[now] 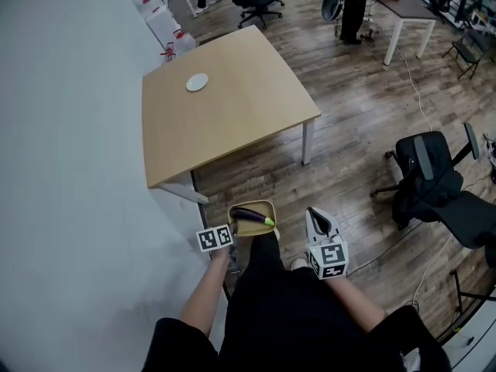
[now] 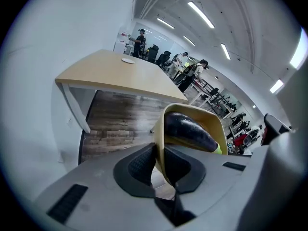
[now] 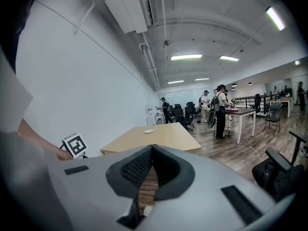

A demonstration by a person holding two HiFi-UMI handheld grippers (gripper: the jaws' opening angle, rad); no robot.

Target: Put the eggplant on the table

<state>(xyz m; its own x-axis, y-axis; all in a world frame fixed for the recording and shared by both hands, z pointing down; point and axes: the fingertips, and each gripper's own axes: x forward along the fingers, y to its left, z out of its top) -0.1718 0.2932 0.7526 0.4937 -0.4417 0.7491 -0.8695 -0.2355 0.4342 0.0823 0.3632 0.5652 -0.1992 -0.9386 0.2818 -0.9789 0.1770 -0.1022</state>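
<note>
A tan bowl (image 2: 217, 125) holding the eggplant (image 2: 190, 131) is pinched at its rim by the jaws of the left gripper (image 2: 160, 152). The jaws of the right gripper (image 3: 152, 150) are pressed together, empty, well short of the bench (image 1: 232, 111).

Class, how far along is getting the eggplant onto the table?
Done: the eggplant lies in a carried tan dish. In hand: the left gripper clamps the dish rim, short of the table. Left: reach the table and set it down. The right gripper is shut, empty.

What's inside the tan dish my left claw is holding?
One dark purple eggplant lies in the tan dish, green stem end toward the right. The dish floor beneath it is covered. The left claw is clamped on the rim.
</note>
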